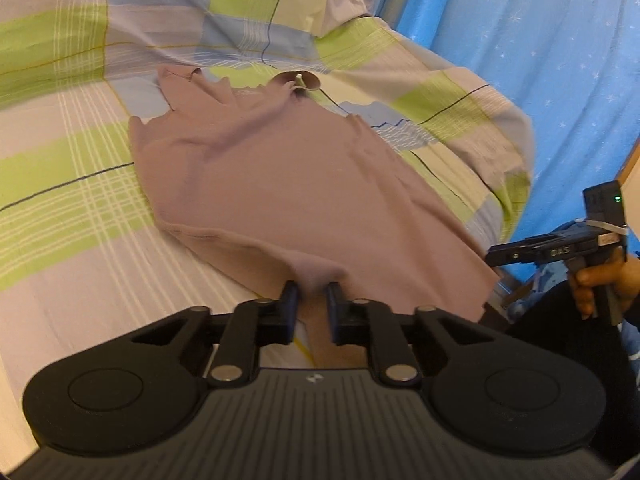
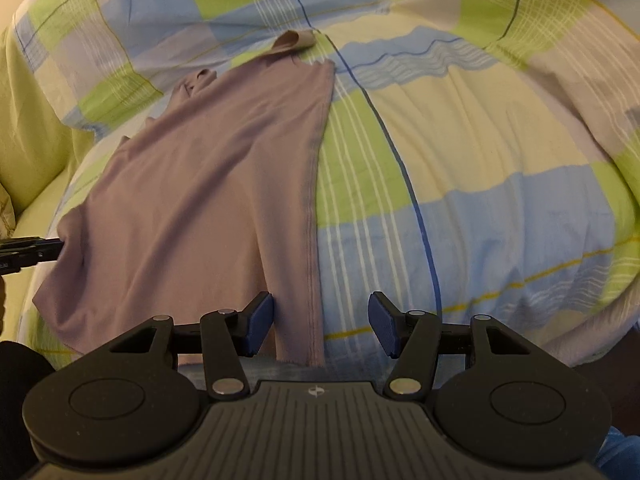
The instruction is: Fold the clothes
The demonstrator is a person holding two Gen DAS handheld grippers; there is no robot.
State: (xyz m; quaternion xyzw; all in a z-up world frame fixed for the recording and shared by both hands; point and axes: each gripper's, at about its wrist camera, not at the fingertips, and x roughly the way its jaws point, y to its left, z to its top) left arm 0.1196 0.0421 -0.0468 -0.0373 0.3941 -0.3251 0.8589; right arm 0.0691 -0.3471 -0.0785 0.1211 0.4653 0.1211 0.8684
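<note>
A mauve shirt (image 1: 280,168) lies spread flat on the checked bed cover (image 1: 60,168), collar at the far end. My left gripper (image 1: 312,292) is shut on a bunched fold of the shirt's near hem. In the right wrist view the shirt (image 2: 224,184) fills the left half. My right gripper (image 2: 320,324) stands open, with the shirt's near right corner and side seam lying between its fingers (image 2: 260,324). The left gripper (image 2: 28,254) shows at the left edge against the hem. From the left wrist view the right gripper (image 1: 540,254) sits by the shirt's corner.
The bed cover (image 2: 480,160) bulges in soft folds around the shirt. A blue starred curtain (image 1: 540,60) hangs beyond the bed's right side. A person's hand (image 1: 600,280) holds the right gripper. A yellow-green sheet (image 2: 24,140) shows at far left.
</note>
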